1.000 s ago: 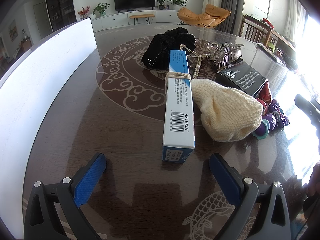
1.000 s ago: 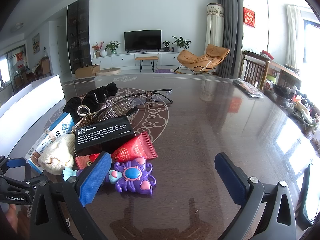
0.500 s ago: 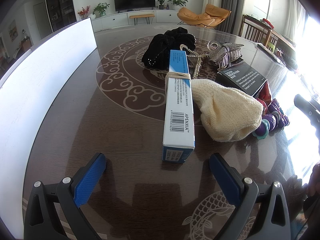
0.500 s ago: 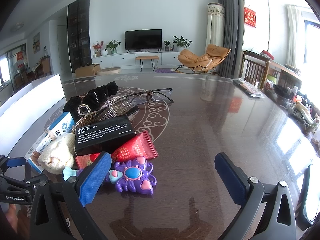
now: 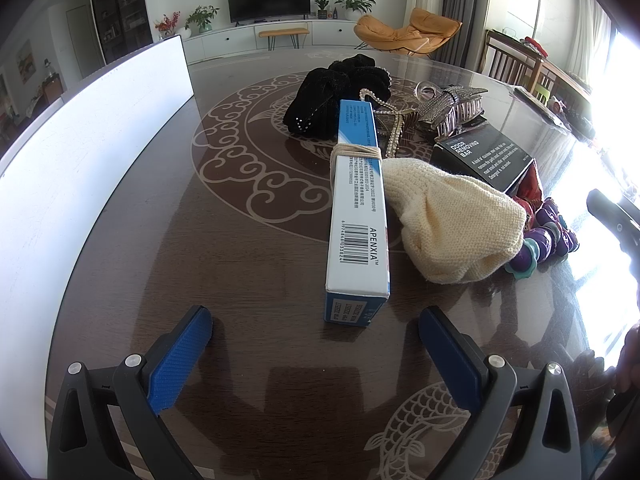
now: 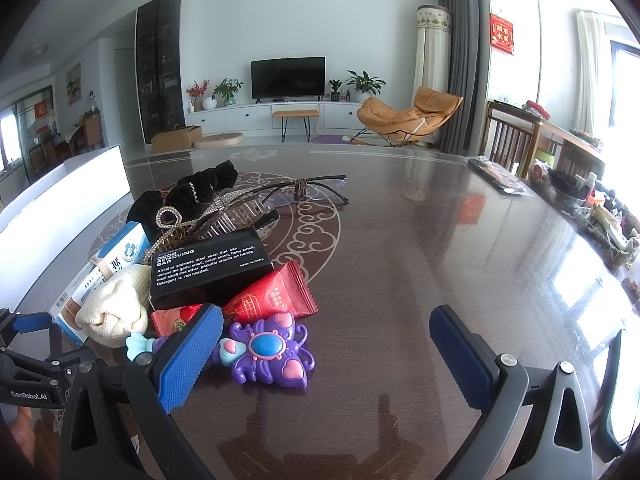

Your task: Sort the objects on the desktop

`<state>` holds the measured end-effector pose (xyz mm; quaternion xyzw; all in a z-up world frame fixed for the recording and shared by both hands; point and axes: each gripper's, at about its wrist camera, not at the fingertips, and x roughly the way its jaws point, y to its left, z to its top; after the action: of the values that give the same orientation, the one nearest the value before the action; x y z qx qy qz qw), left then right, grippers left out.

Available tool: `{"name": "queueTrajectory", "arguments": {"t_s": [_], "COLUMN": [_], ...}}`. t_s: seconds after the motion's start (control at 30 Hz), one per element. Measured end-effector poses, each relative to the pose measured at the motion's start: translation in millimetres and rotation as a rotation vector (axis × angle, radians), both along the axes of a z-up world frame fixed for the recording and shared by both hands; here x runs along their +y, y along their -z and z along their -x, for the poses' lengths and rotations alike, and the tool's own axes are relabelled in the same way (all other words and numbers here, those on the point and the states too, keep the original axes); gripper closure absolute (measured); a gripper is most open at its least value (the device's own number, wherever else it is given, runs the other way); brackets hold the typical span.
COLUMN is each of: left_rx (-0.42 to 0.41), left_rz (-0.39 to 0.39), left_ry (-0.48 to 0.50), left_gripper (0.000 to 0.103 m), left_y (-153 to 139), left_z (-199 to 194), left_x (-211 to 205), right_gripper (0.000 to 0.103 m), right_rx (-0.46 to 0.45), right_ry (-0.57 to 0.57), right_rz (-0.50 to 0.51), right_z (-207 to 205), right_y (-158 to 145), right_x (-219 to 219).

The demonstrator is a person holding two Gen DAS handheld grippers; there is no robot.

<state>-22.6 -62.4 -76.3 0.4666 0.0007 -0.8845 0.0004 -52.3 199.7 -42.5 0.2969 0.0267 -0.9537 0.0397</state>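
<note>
Both tongs spread wide, empty, over the cluttered table

Left tongs (image 5: 316,340) face the blue box (image 5: 357,208) lying flat beside the cream pouch (image 5: 452,220); right tongs (image 6: 326,344) hang above the purple toy (image 6: 268,350), black box (image 6: 208,266) behind on the table (image 6: 420,260).

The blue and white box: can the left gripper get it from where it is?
Probably yes. The blue and white box lies end-on just ahead of the open left gripper, with bare table between them.
</note>
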Motion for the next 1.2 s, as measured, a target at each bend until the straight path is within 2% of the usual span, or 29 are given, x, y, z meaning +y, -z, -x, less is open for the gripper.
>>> {"name": "queueTrajectory", "arguments": {"t_s": [1.2], "left_rx": [0.0], "left_rz": [-0.001], "left_ry": [0.0], "left_gripper": [0.0], "left_y": [0.0], "left_z": [0.1], "left_x": [0.3], "right_gripper": [0.0], "right_rx": [0.0], "right_ry": [0.005], "right_rz": [0.006], "right_z": [-0.6], "right_y": [-0.1], "right_x": [-0.8]}}
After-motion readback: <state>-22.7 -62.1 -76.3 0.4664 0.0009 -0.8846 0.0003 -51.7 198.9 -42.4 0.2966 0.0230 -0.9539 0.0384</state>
